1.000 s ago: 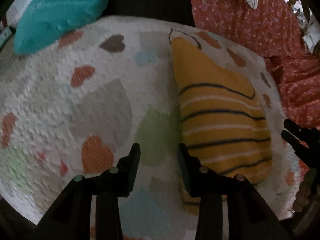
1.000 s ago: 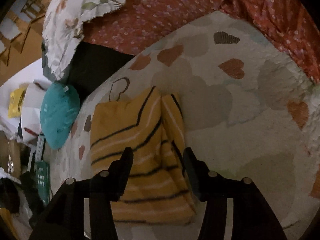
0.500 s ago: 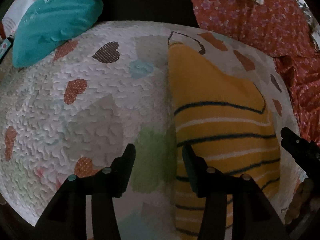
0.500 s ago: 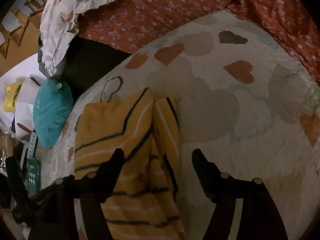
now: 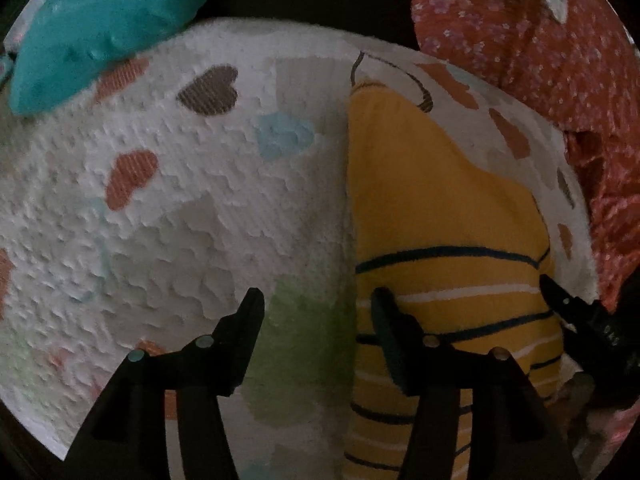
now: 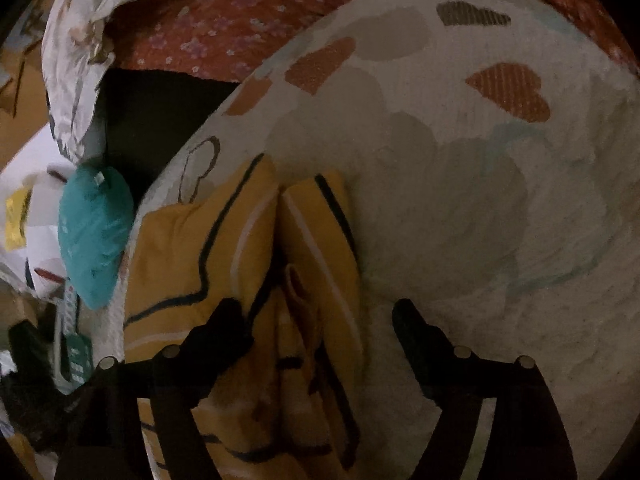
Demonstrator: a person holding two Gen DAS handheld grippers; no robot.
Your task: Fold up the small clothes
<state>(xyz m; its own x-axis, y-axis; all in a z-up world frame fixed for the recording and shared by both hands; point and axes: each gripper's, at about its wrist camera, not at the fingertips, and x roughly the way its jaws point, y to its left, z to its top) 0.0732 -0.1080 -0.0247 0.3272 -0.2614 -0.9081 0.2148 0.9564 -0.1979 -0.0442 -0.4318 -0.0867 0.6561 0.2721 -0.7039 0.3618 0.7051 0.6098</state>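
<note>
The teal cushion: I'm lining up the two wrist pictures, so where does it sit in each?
Left wrist: teal cushion at the upper left, at the heart-print blanket's far edge.
Right wrist: teal cushion at the middle left, beyond the blanket's edge.
Shared landmark: the yellow striped garment lying on that blanket.

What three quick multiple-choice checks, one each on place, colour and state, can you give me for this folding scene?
1. Where does the yellow striped garment lie?
A. on the heart-patterned blanket
B. on the teal cushion
C. on bare floor

2. What colour is the cushion at the blanket's far edge?
A. red
B. teal
C. white

3. How do the right gripper jaws stand?
A. shut on the garment
B. shut on nothing
C. open

Answers: 1 A, blanket shows around the garment's edges; 2 B, both views show it teal; 3 C, a wide gap separates the fingers, with folded garment under the gap.
</note>
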